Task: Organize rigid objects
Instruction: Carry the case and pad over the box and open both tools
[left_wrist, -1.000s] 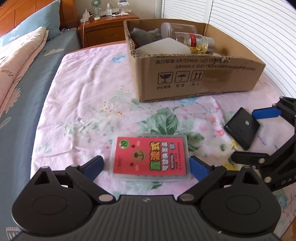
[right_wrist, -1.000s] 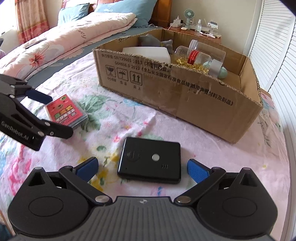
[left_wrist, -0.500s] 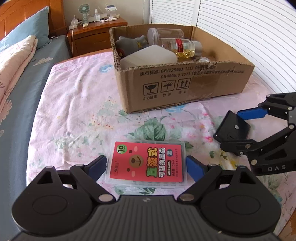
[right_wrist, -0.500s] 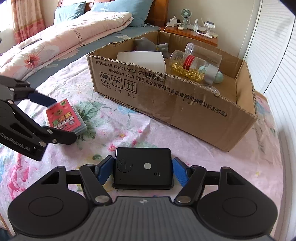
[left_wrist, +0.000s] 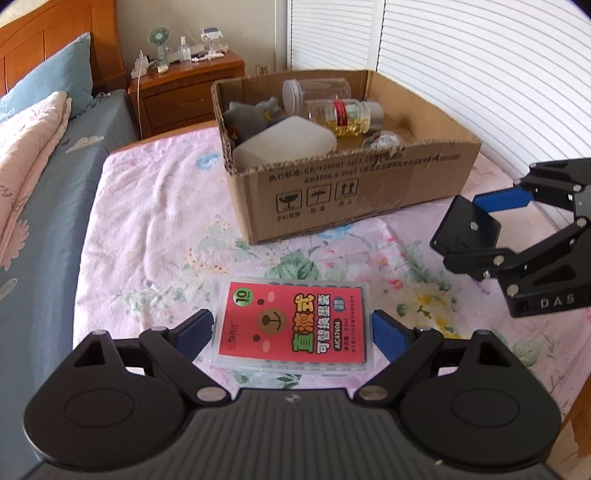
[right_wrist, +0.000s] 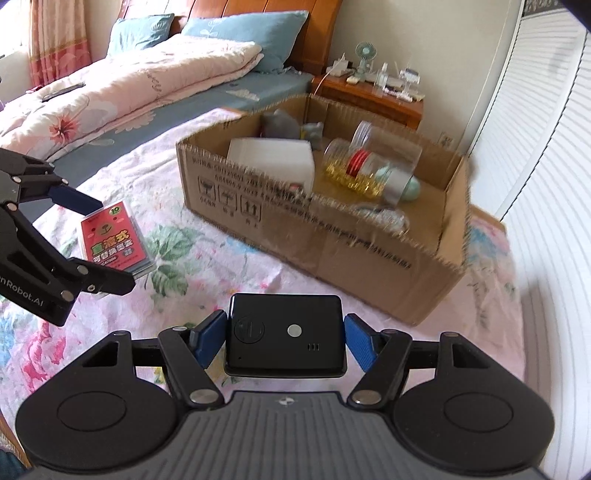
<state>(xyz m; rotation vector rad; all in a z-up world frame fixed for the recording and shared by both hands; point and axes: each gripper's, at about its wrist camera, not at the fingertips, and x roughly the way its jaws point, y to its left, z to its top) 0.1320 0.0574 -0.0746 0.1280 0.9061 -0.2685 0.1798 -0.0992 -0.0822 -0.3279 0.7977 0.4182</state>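
Holding 2 jars (left_wrist: 343, 116), white tub (left_wrist: 284, 144): cardboard box (left_wrist: 351, 192).

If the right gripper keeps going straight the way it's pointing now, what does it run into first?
Probably the front wall of the cardboard box, or the flowered sheet just before it. The right gripper, holding the black device, points that way; depth is unclear.

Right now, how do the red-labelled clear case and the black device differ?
The red-labelled clear case is see-through plastic with a bright printed label; the black device is opaque and plain, with a small silver dot. The case sits in the left gripper, the device in the right gripper. Both are flat, rectangular, and gripped.
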